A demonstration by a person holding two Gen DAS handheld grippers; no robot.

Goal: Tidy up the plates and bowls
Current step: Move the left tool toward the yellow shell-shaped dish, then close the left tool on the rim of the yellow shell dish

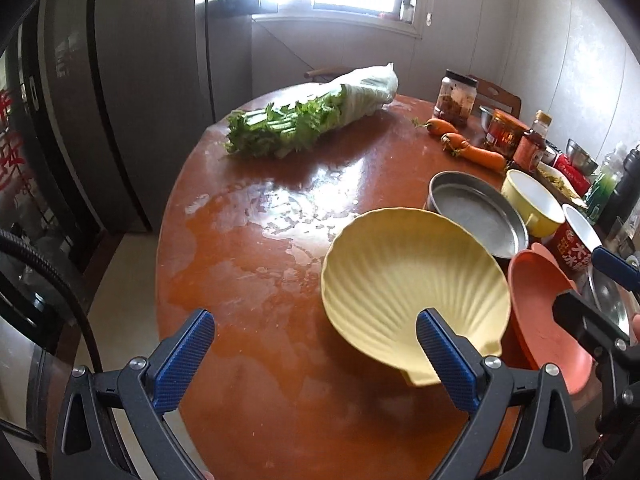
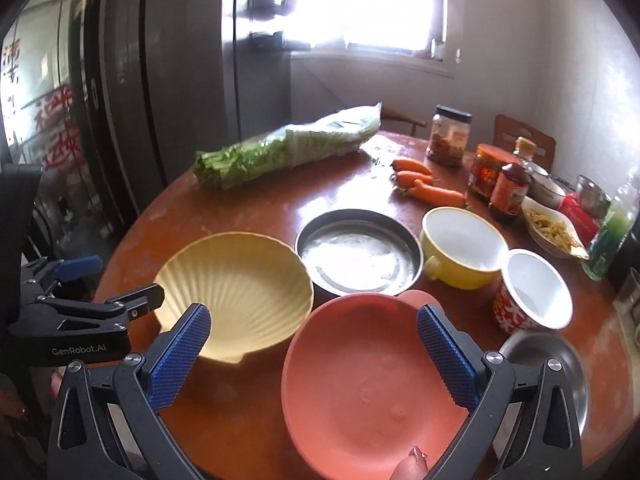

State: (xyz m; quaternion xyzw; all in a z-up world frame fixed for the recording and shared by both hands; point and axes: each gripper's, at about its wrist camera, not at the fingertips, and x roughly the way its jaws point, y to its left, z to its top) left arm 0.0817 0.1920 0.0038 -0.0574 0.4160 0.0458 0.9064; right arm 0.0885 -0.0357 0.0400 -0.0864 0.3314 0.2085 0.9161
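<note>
A: What is in the dishes?

B: On the left, the yellow shell plate [image 2: 234,288] has nothing in it. Next to it the round metal pan [image 2: 359,254] has a white film on its bottom. The yellow cup [image 2: 460,246] and the red cup [image 2: 532,290] are white inside. Near the right edge of the surface [image 1: 248,264] a small dish [image 2: 550,226] holds pale strips of food.

A: Where are the fingers?

B: The left gripper [image 1: 316,354] has its fingers spread wide. One blue finger [image 1: 444,356] sits over the near rim of the shell plate; the other is over bare surface. The right gripper [image 2: 314,354] is spread wide too, with the pink plate [image 2: 368,388] between its fingers, at the near edge. I cannot tell if they touch it.

A: What else is around?

B: Bagged greens [image 2: 288,146] lie at the far edge. Carrots [image 2: 426,184], jars [image 2: 448,136] and bottles [image 2: 510,190] stand far right. A metal bowl [image 2: 556,364] sits just beside the pink plate.
</note>
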